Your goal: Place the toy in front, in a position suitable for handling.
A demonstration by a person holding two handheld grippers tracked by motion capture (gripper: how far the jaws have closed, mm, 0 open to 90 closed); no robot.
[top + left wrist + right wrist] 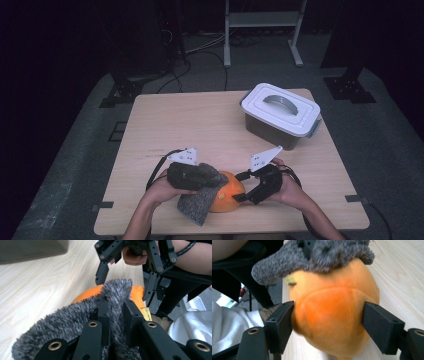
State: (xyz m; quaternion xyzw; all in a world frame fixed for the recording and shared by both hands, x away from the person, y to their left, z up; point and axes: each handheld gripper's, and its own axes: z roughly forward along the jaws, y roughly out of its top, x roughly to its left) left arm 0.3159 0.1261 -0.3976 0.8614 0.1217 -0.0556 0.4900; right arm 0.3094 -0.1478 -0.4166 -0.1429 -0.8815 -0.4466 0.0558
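Pale wooden table [200,120] in a dark room; left gripper [197,175] clenches a grey fuzzy cloth [197,207], right gripper [243,192] released around an orange plush fruit [227,195].

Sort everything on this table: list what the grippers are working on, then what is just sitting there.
In the job:
- orange plush toy, between the open right gripper jaws
- grey fluffy cloth, pinched by the left gripper, draped over the toy

Lying about:
- lidded white-topped storage box, far right of the table
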